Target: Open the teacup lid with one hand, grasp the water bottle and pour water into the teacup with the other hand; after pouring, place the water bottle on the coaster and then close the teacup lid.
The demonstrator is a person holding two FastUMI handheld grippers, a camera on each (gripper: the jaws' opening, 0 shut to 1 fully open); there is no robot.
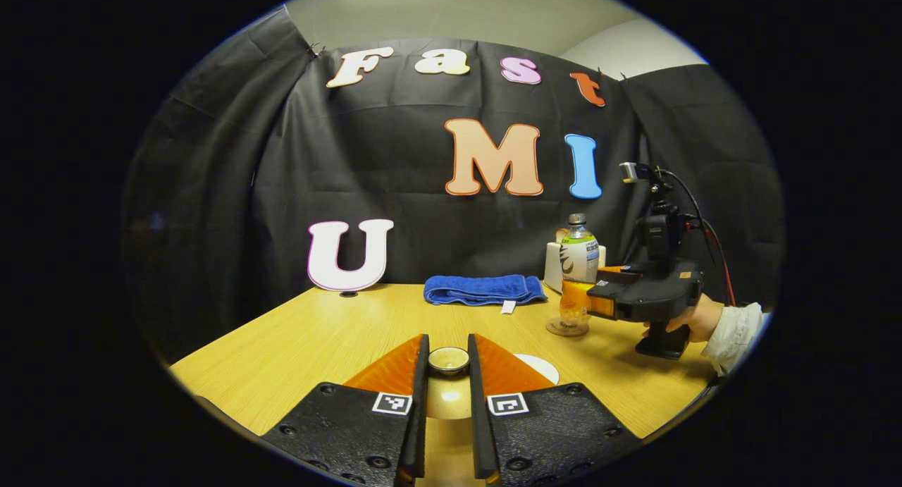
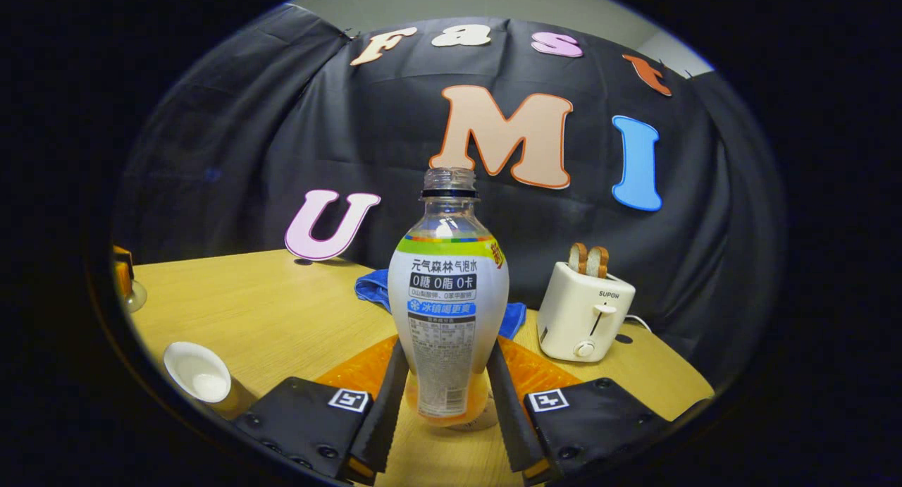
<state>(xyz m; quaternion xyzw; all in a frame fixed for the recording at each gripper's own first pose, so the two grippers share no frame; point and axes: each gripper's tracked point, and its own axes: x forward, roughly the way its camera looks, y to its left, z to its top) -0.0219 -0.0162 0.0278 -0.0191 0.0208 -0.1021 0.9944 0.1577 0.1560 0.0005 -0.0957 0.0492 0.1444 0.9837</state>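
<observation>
**Bottle upright on coaster; lid held clear of cup**

In the left gripper view we find the left gripper (image 1: 448, 364) closed on the teacup lid (image 1: 449, 360). Both fingers press against the lid's small knob, which points up. The lid's dome hangs below the knob, level, above the wooden table (image 1: 317, 339). Just right of the fingers we note the white rim of the teacup (image 1: 539, 366), partly hidden.

In the right gripper view the teacup (image 2: 199, 375) stands open at the lower left, mouth up and interior white.

The water bottle (image 2: 448, 300) stands upright, its long axis vertical and its uncapped neck pointing straight up. Orange liquid fills its lowest part. In the left gripper view we see the bottle (image 1: 578, 275) resting on a round coaster (image 1: 567, 328) at the far right of the table.

The right gripper (image 2: 442, 385) has one finger on each side of the bottle's lower body. We cannot tell whether both fingers press on it or stand just clear. In the left gripper view a hand (image 1: 694, 318) holds that gripper (image 1: 645, 297) beside the bottle.

Behind the bottle we record a folded blue towel (image 1: 485, 290) and a white toaster (image 2: 585, 311) with two slices of bread standing in it.
</observation>
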